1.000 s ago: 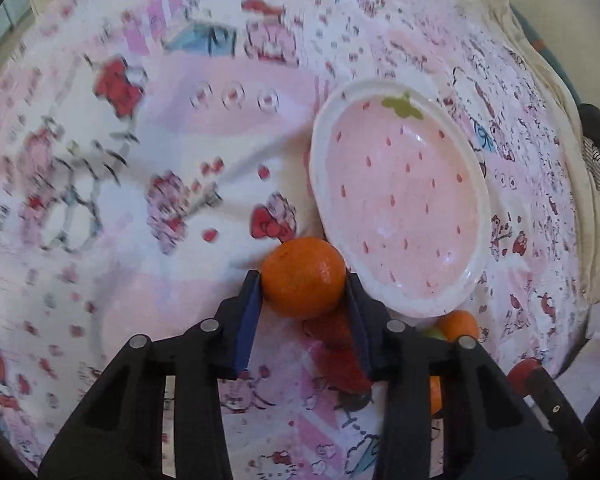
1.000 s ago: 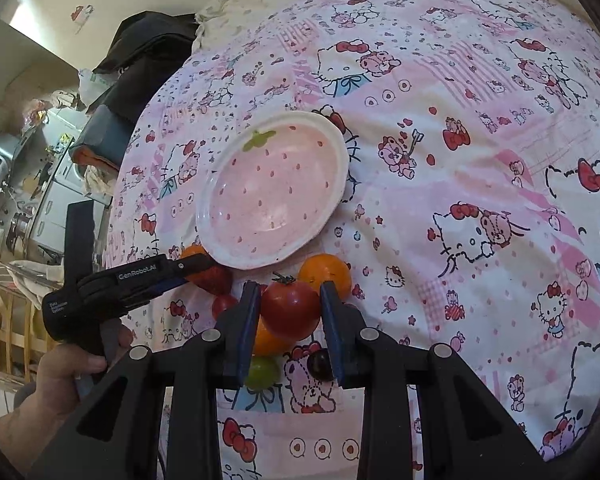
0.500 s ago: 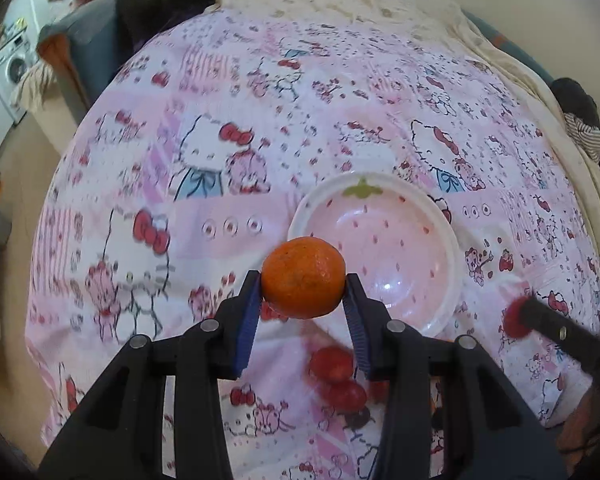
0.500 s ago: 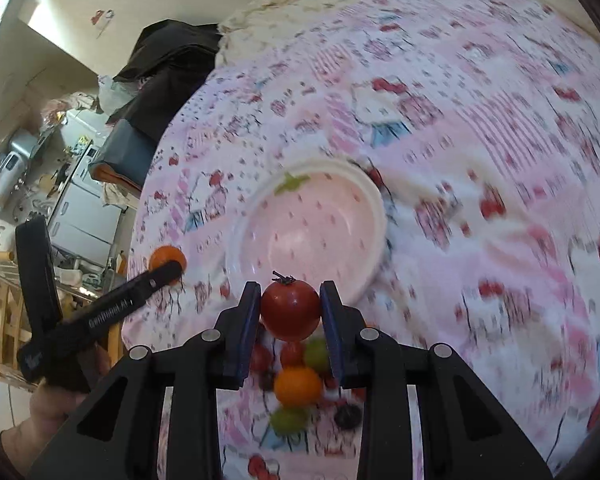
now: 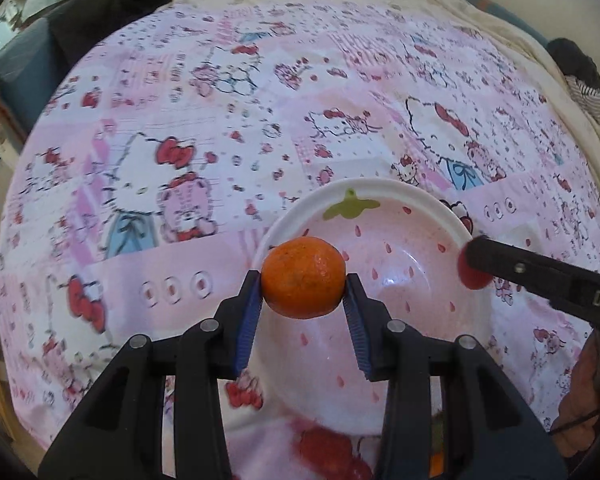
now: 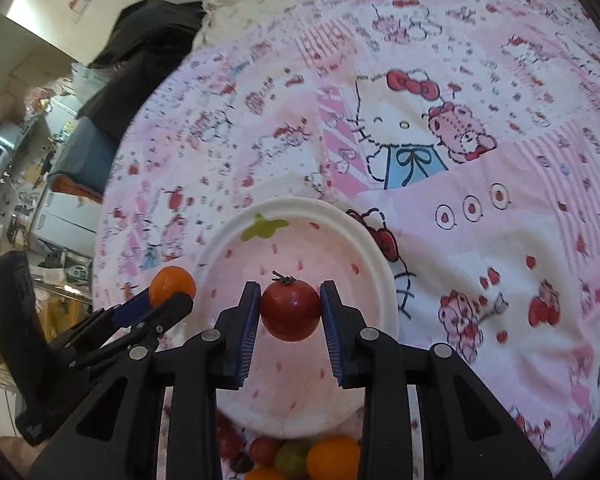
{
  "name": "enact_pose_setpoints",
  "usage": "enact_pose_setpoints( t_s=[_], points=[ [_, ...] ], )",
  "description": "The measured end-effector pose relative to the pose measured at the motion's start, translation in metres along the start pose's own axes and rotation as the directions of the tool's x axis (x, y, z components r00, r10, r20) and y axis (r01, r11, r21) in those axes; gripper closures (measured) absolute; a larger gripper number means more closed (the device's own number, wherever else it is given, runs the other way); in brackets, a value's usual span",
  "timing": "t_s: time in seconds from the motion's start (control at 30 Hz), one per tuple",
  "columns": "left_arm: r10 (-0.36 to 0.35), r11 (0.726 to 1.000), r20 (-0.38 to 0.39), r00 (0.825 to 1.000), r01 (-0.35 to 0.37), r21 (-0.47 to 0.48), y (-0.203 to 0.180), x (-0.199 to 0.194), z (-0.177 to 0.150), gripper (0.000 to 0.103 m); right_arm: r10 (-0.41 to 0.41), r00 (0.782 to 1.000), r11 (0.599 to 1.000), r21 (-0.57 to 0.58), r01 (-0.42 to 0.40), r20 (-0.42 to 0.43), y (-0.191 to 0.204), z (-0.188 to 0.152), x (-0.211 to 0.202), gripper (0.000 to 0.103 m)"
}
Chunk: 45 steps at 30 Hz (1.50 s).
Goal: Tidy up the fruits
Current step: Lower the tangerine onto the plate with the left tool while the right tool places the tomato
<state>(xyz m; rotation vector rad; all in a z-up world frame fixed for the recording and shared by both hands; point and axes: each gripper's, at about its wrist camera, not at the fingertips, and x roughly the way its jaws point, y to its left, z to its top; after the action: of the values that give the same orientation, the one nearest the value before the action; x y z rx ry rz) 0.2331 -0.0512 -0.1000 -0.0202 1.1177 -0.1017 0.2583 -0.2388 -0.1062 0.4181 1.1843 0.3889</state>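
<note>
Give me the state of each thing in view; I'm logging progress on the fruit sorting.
left gripper: shut on the orange, raised over the plate.
right gripper: shut on the tomato, raised over the plate.
plate: upright on the bedspread, nothing in it.
loose fruits: piled on the bedspread by the plate's near edge.

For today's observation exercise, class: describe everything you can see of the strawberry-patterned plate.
The plate is a shallow, glossy dish, ceramic by its look, with a thick white rim, a pink bowl dotted with red seed marks and a green leaf motif at its far edge. It lies flat on the cartoon-print bedsheet, nothing resting in it. Loose fruits sit off its near edge.
</note>
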Motion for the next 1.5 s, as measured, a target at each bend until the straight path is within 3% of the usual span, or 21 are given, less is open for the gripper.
enact_pose_setpoints(
  t_s=[0.37, 0.9, 0.93, 1.03, 1.1, 1.17, 1.23, 1.37, 1.5],
  points=[
    [0.026, 0.998, -0.019, 0.999, -0.025, 0.064, -0.012, 0.038, 0.004, 0.065, -0.022, 0.998, 1.0, 0.015, 0.023, -0.064, -0.007, 0.011, 0.039, 0.071],
    [0.025, 0.99, -0.003, 1.0, -0.024, 0.14, -0.024, 0.041, -0.001, 0.064, -0.038, 0.994, 0.998, 0.036, 0.042, -0.1, -0.017, 0.01, 0.054, 0.068],
    [0.024, 0.99, -0.007, 1.0, -0.023, 0.14, -0.024, 0.041, -0.001, 0.064, -0.037, 0.994, 0.998, 0.04, 0.042, -0.106, -0.017, 0.011, 0.054, 0.067],
    [0.025, 0.988, -0.02, 1.0, -0.021, 0.15, -0.026, 0.041, -0.003, 0.063, -0.011, 0.995, 0.998, 0.063, 0.017, -0.098, -0.017, 0.012, 0.049, 0.049],
    [0.005, 0.989, -0.023, 1.0, -0.002, 0.148, -0.025, 0.038, -0.003, 0.054, -0.015, 0.997, 0.999, 0.049, 0.018, -0.079, -0.014, 0.015, 0.042, 0.04],
    [0.009, 0.99, 0.009, 1.0, -0.01, 0.139, -0.025, 0.03, -0.003, 0.022, -0.037, 0.998, 0.999, 0.028, 0.038, -0.059, -0.009, 0.017, 0.034, 0.029],
    [0.014, 0.991, 0.042, 0.999, -0.02, 0.134, -0.025, 0.023, -0.002, 0.018, -0.043, 0.999, 0.999, 0.023, 0.043, -0.033, -0.008, 0.018, 0.025, 0.025],
    [0.015, 0.992, 0.052, 0.999, -0.022, 0.128, -0.024, 0.011, 0.001, 0.018, -0.046, 0.999, 0.998, 0.033, 0.046, -0.007, -0.011, 0.019, 0.01, 0.018],
    [0.02, 0.994, 0.082, 0.996, -0.029, 0.102, -0.02, -0.004, 0.003, 0.018, -0.057, 0.998, 0.998, 0.038, 0.056, 0.021, -0.012, 0.015, -0.007, 0.017]
  ],
)
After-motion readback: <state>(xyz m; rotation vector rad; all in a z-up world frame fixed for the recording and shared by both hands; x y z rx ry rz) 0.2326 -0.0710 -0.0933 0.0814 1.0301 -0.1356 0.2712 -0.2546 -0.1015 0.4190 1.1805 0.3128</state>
